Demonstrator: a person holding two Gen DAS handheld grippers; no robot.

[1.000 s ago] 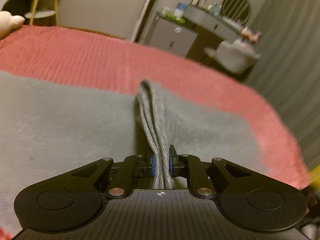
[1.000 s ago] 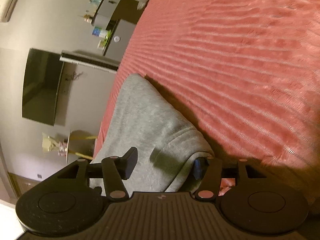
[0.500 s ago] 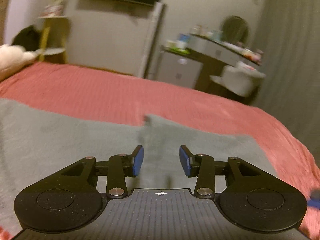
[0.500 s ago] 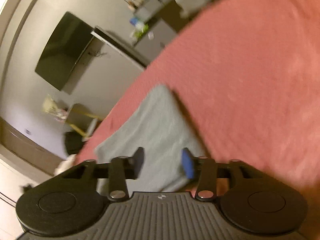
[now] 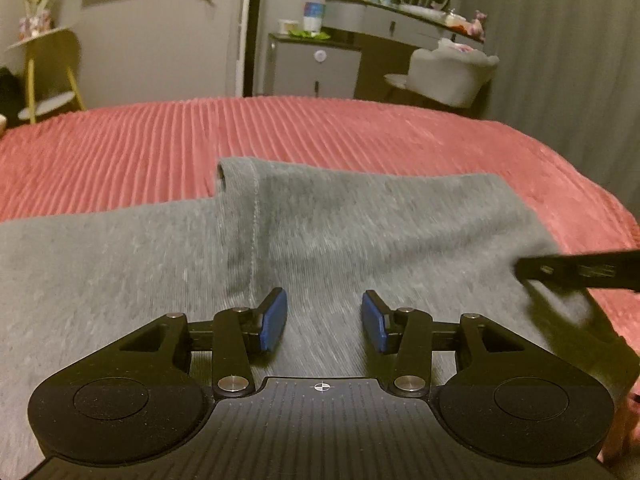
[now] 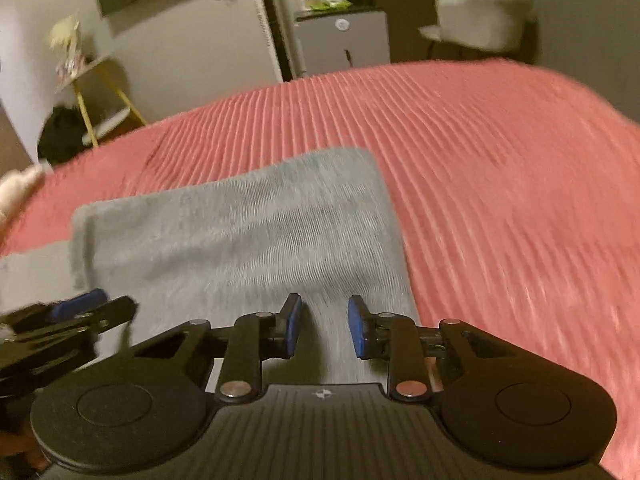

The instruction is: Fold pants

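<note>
Grey pants (image 5: 360, 232) released; left gripper (image 5: 324, 322) fingers now apart.

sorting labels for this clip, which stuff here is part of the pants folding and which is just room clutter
Job: grey pants, left gripper and right gripper, both open above them.

Just about: red bedspread, yellow side table, white chair, dresser.

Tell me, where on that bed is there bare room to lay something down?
The red bedspread lies bare right of the grey pants and beyond them toward the wall. The near side is crowded: pants under the open left gripper and right gripper.
</note>
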